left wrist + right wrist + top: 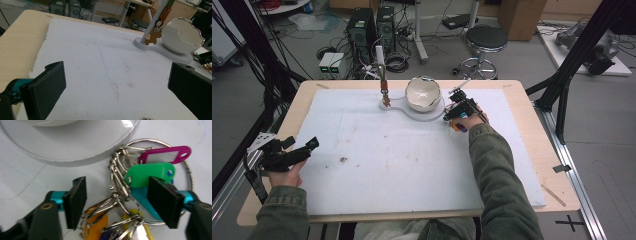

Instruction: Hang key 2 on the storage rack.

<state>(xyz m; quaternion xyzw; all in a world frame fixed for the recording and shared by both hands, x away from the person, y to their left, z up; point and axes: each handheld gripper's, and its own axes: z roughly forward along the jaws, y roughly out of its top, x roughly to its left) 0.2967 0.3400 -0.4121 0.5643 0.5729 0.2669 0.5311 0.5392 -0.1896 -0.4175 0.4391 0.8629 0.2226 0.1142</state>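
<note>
A wooden table (532, 150) carries a large white foam sheet (412, 160) that covers most of its top and has some small brown stains near the middle. At the far side of the sheet stands a white stand base (424, 114), flat and rounded. On it sits a white bowl shaped like a broken eggshell (422, 93) with a shiny inside, and beside the bowl a thin post (381, 62) rises with a small brown gingerbread-man charm (153, 37) hanging from it. The left gripper (307, 149) rests in the person's left hand (284, 176) at the near left edge of the table, well apart from the stand. In the left gripper view its two black jaws stand wide apart with only bare foam between them, so it holds nothing. The right gripper (117, 201) is at the right of the stand base, in the person's right hand (469, 121), and it points down at a bunch of key tags (130, 202) that lies on the foam just beside the rim of the base. The jaws are about half open, one on each side of the metal rings and chain of the bunch, and the pads do not yet press on it. On the big ring I can see a magenta tag (165, 155), a green tag (150, 173), a blue one under it, and orange, yellow and purple ones nearer the camera.
</note>
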